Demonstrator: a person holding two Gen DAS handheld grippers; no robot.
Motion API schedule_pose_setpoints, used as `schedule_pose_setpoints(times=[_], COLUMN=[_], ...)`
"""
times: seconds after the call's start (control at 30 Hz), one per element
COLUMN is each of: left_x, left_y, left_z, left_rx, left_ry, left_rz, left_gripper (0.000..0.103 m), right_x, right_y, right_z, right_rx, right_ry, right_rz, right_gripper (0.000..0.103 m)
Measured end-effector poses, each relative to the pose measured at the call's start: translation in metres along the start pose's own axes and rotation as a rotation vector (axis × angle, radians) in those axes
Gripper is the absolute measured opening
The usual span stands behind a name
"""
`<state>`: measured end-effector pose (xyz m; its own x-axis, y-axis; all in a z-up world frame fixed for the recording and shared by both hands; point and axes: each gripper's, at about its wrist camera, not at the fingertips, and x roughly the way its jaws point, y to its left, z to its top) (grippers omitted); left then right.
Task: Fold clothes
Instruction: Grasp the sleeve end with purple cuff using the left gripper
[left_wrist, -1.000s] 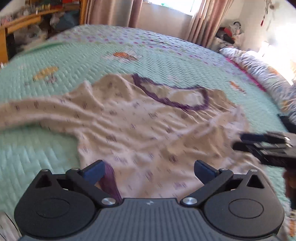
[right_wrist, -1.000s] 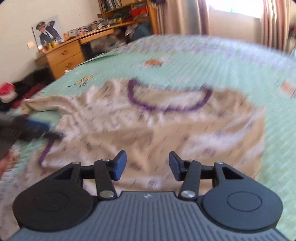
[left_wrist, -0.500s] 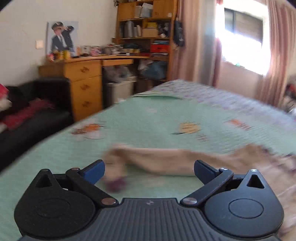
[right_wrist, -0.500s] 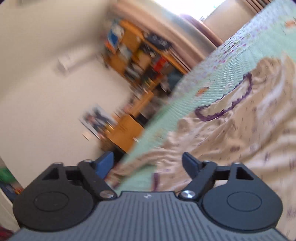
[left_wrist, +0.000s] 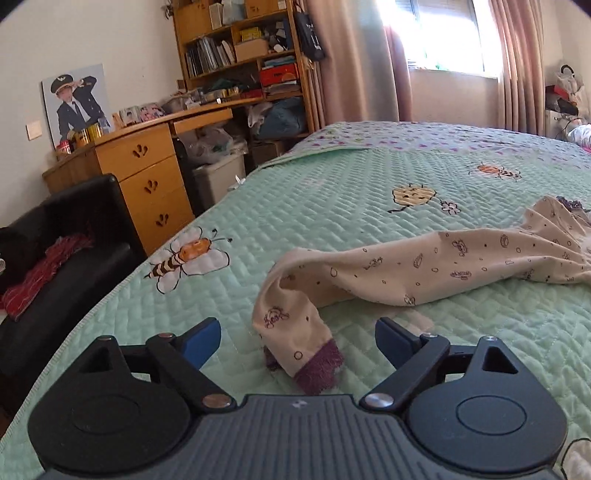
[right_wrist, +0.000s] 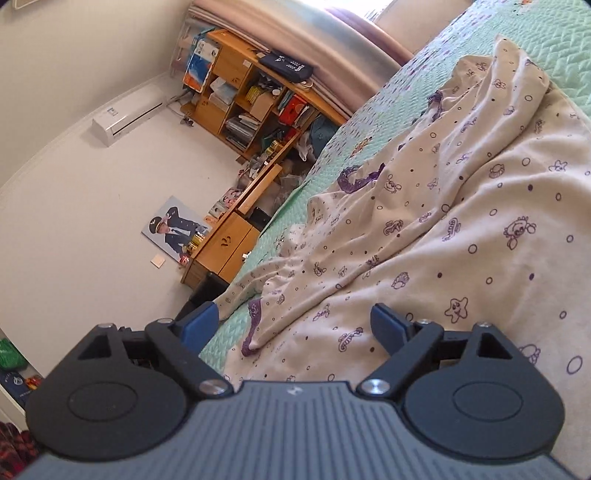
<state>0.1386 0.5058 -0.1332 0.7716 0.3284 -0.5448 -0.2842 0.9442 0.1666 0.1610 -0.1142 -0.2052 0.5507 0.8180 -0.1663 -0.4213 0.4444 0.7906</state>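
A cream shirt with small purple prints lies spread on the green quilted bed (left_wrist: 332, 192). Its long sleeve (left_wrist: 424, 269) stretches leftward, and the purple cuff (left_wrist: 319, 367) rests folded under between the blue fingertips of my left gripper (left_wrist: 297, 341), which is open and not holding it. In the tilted right wrist view the shirt body (right_wrist: 461, 229) fills the right side, with the purple neckline (right_wrist: 360, 179) further off and a purple-edged hem (right_wrist: 253, 328) close by. My right gripper (right_wrist: 293, 323) hangs open just above that hem.
The bed's left edge (left_wrist: 92, 314) drops toward a black sofa (left_wrist: 55, 236) with a red cloth. Beyond stand a wooden desk (left_wrist: 144, 166), a bookshelf (left_wrist: 243, 48) and pink curtains (left_wrist: 354, 62) by the window. An air conditioner (right_wrist: 127, 114) hangs on the wall.
My left gripper swung from the shirt body to the sleeve's end, and the cuff now lies between its fingers. My right gripper opened wider, rolled sideways and dropped low over the hem.
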Motion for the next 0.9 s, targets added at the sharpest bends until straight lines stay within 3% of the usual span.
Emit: schedule_pose_setpoints(times=[0.2,0.27,0.33,0.37,0.53,0.63,0.8,0.9], left_x=[0.013,0.016,0.019,0.020,0.003,-0.019,-0.061,-0.081], left_y=[0.003,0.002,0.001,0.001,0.005,0.015,0.038,0.041], left_z=[-0.003,-0.002,-0.001,0.001,0.030,0.070,0.140,0.160], left_rx=[-0.036,-0.047,-0.049,-0.055,-0.021,-0.011,-0.089,-0.113], left_ry=[0.087,0.102,0.122,0.133,0.120,0.105,0.054,0.018], left_rz=[-0.037,-0.040,-0.022,-0.007,0.031,-0.004,-0.103,-0.119], left_gripper=[0.058,0.056,0.033,0.004,0.005,0.005,0.005,0.005], right_x=[-0.002,-0.004,-0.004,-0.004,-0.004,-0.004,-0.005,-0.006], right_y=[-0.005,-0.005,-0.005,-0.006,-0.006,-0.006,-0.007,-0.008], right_z=[-0.002,-0.003,-0.004,-0.004,-0.004,-0.004,-0.004,-0.004], right_rx=[-0.003,-0.003,-0.003,-0.004,-0.005,-0.005,0.000,0.006], right_ry=[-0.001,-0.002,-0.003,-0.003,-0.004,-0.004,-0.010,-0.014], right_rz=[0.007,0.010,0.011,0.011,0.012,0.013,0.023,0.031], right_gripper=[0.090,0.090,0.090,0.090,0.090,0.090,0.090,0.090])
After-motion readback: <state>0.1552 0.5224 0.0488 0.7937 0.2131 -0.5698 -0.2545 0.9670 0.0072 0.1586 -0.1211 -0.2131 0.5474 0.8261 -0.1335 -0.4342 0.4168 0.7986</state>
